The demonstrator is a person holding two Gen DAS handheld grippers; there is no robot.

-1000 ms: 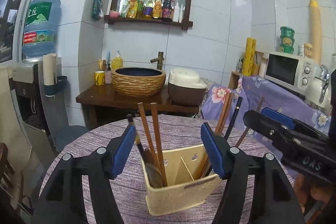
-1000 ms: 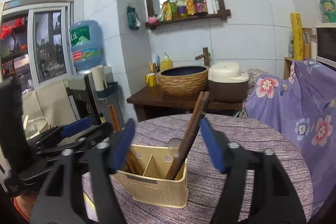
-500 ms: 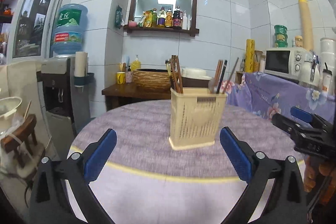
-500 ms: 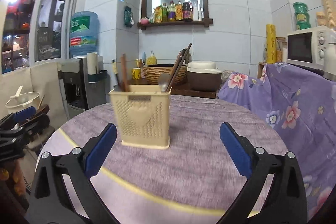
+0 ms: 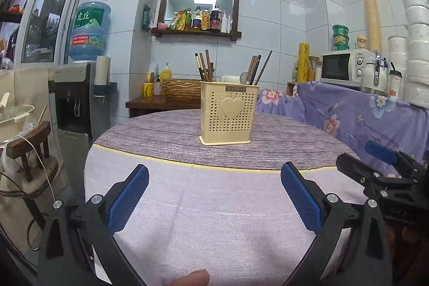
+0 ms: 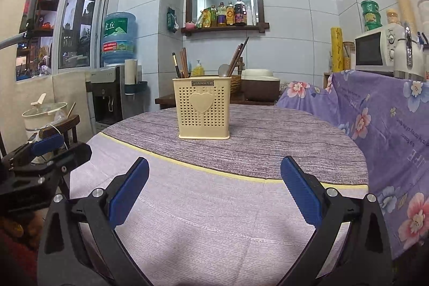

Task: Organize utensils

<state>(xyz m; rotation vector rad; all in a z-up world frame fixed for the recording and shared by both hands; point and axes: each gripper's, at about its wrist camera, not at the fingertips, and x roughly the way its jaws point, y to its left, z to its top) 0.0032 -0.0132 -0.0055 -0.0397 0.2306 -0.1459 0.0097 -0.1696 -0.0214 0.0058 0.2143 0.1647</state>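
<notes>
A beige perforated utensil holder (image 5: 228, 113) with a heart on its front stands upright in the middle of the round table (image 5: 214, 200); it also shows in the right wrist view (image 6: 203, 109). Brown chopsticks (image 5: 203, 67) stand in its left part, more chopsticks (image 5: 254, 69) and a spoon (image 5: 244, 77) in its right part. My left gripper (image 5: 214, 176) is open and empty, well back from the holder near the table's front. My right gripper (image 6: 214, 170) is open and empty, also back from it. Each gripper shows at the edge of the other's view.
A purple floral cloth (image 6: 380, 109) covers a counter at the right with a microwave (image 5: 343, 67). A water dispenser (image 5: 77, 98) and a wooden chair (image 5: 29, 152) stand left of the table. A sink counter (image 5: 163, 102) is behind it.
Both grippers have pulled back and down from right over the holder to near the table's front edge. The holder with its utensils stays put.
</notes>
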